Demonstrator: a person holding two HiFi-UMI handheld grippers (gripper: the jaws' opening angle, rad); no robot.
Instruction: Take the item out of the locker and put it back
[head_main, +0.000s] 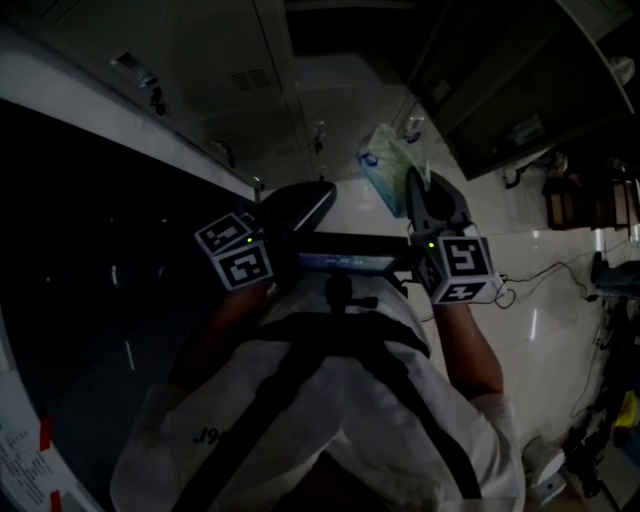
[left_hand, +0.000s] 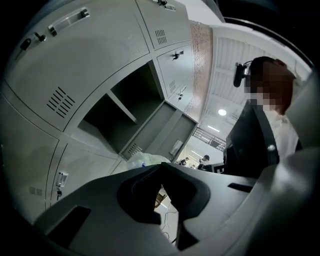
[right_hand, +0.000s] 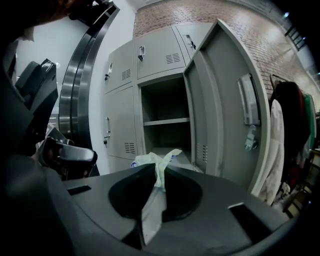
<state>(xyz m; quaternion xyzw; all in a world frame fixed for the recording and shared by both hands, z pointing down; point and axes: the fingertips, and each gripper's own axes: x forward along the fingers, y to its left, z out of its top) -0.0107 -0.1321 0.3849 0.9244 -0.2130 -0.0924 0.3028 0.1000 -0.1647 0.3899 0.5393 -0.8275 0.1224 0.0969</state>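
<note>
While the fingers of your right gripper (right_hand: 159, 169) are pressed together, they are clamped on a thin strip of the pale green plastic bag (right_hand: 150, 159), and the crumpled bulk of the bag stands just past the fingertips, in the air and outside the locker (right_hand: 165, 145). The fingers of your left gripper (left_hand: 160, 166) meet at their tips with nothing between them. In its view, a bit of the bag shows just over the edge of one finger. In the head view the two grippers sit side by side in front of your chest, the left one (head_main: 322, 190) near the right one (head_main: 415, 182), with the bag (head_main: 388, 165) sticking out beyond the right fingers above the pale tiled floor (head_main: 540, 300). Further out, the right gripper view looks straight at the locker: its door (right_hand: 225, 100) is swung wide open to the right, and the shelf (right_hand: 166, 121) and the floor of the compartment are bare.
</note>
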